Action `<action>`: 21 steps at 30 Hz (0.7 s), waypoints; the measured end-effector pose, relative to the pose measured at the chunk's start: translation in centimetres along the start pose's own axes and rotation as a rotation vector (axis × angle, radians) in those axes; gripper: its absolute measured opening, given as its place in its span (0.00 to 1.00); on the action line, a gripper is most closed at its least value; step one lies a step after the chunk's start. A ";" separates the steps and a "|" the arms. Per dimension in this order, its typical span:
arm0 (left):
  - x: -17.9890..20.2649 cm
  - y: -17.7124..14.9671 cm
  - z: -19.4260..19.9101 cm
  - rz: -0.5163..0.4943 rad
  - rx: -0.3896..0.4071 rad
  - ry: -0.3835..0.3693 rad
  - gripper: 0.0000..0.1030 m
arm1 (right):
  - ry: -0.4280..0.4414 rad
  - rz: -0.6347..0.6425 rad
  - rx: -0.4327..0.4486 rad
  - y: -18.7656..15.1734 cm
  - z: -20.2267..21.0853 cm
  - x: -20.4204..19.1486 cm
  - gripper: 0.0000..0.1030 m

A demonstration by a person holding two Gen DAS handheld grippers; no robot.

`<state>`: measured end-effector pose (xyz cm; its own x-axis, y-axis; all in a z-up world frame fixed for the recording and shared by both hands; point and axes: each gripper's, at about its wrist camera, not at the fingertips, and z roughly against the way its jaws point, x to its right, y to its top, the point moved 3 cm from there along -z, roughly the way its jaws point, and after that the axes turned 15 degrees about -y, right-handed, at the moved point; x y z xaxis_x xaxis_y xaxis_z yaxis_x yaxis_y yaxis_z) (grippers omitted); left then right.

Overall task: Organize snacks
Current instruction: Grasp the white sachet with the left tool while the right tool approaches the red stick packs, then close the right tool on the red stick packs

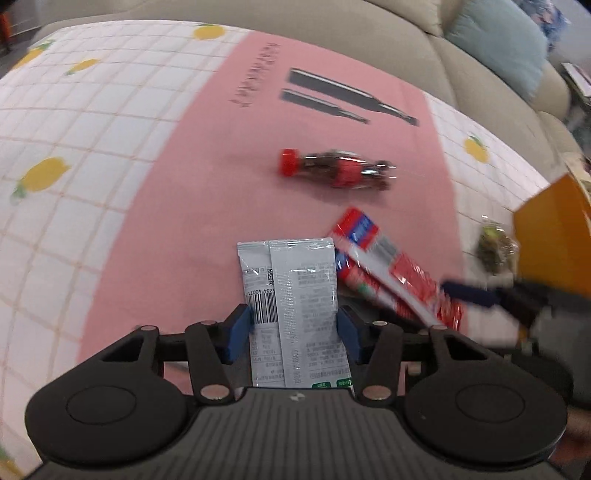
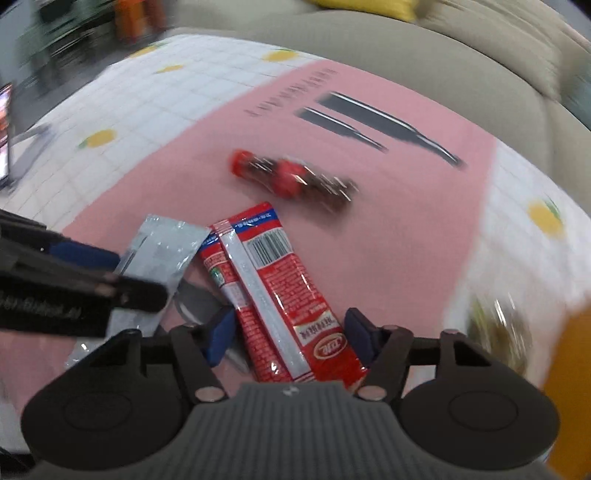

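A grey snack packet (image 1: 295,280) lies lengthwise between the blue pads of my left gripper (image 1: 293,328), which press on its two long edges. The right wrist view shows this packet (image 2: 162,247) low over the pink mat (image 2: 388,229), under the left gripper's fingers (image 2: 85,254). A red snack packet (image 2: 280,291) runs at a slant between the pads of my right gripper (image 2: 290,328), which is shut on its sides. In the left wrist view the red packet (image 1: 384,266) lies just right of the grey one. A blue finger of the right gripper (image 1: 469,291) reaches its near end.
A small cola bottle (image 1: 336,171) (image 2: 291,179) lies on its side farther up the mat. A greenish snack bag (image 1: 495,247) sits beside an orange box (image 1: 550,240) at the right edge. The lemon-print cloth (image 1: 92,155) covers the table, and a beige sofa (image 1: 369,33) stands behind.
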<state>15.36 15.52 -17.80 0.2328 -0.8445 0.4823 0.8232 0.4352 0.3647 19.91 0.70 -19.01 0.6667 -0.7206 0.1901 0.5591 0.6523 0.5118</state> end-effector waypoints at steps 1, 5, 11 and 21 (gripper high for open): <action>0.4 -0.1 -0.3 -0.014 -0.002 -0.014 0.56 | -0.024 -0.040 -0.014 -0.7 0.4 0.2 0.60; 2.6 -0.6 -1.5 -0.144 -0.055 -0.031 0.56 | -0.144 -0.250 -0.107 -4.2 2.4 0.9 0.59; 4.9 -2.1 -2.2 -0.253 -0.108 0.035 0.64 | -0.211 -0.377 -0.151 -8.0 4.6 0.3 0.71; 5.5 -4.7 -2.0 -0.254 -0.132 0.116 0.79 | -0.102 -0.199 0.051 -8.2 5.2 0.9 0.79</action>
<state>13.79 8.18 -18.42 0.0622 -0.9544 0.2921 0.9209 0.1678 0.3519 13.33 -6.52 -18.66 0.4913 -0.8556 0.1632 0.6471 0.4840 0.5891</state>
